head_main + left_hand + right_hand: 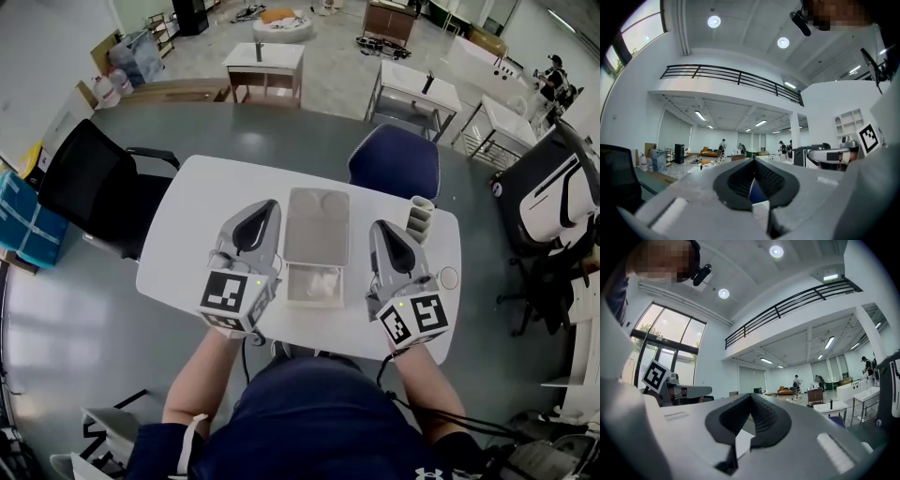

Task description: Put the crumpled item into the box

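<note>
A white table (202, 202) stands with a black chair (89, 183) at its left and a blue chair (396, 159) on the far side. Stacked cups (419, 217) stand far right. The open box (317, 230) sits mid-table, and the crumpled item (315, 281) lies in its near half. The left gripper (265, 208) and the right gripper (378, 230) flank the box, both with fingers together and holding nothing. There is no readable writing, only the grippers' square markers.
</note>
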Motion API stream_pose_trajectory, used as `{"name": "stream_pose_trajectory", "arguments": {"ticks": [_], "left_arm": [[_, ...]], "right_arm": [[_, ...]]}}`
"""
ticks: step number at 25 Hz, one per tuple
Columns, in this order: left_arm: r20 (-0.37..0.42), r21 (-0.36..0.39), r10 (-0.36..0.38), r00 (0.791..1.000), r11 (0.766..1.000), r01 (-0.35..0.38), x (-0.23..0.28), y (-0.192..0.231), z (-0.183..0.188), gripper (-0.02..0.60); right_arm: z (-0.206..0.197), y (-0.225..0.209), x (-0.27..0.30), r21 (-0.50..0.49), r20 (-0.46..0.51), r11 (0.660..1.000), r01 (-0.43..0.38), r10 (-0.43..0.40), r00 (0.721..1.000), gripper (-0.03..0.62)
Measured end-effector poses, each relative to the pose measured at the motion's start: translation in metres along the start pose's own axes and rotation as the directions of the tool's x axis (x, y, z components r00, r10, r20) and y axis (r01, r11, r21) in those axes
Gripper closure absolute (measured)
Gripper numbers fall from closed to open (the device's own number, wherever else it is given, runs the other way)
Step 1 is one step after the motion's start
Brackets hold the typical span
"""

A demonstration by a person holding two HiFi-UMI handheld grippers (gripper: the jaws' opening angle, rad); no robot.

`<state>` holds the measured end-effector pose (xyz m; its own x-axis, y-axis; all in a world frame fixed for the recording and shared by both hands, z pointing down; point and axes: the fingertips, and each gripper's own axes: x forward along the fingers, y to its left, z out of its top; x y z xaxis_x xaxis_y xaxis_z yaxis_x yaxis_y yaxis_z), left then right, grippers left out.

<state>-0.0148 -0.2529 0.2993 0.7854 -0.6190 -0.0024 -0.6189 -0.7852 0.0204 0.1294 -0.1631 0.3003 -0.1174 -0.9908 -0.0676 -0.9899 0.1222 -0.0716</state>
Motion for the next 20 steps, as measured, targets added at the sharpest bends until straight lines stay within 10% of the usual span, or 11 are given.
{"name": "stream_pose_trajectory", "arguments": {"ticks": [20], "left_arm": [[-0.056, 0.001, -0.003, 0.998, 1.0, 0.003, 0.011, 0.016, -0.03, 0.58]], "right_arm": [[-0.022, -0.011, 0.017, 0.052, -0.022, 0.998, 0.027, -0.026, 0.999, 0.592]]}}
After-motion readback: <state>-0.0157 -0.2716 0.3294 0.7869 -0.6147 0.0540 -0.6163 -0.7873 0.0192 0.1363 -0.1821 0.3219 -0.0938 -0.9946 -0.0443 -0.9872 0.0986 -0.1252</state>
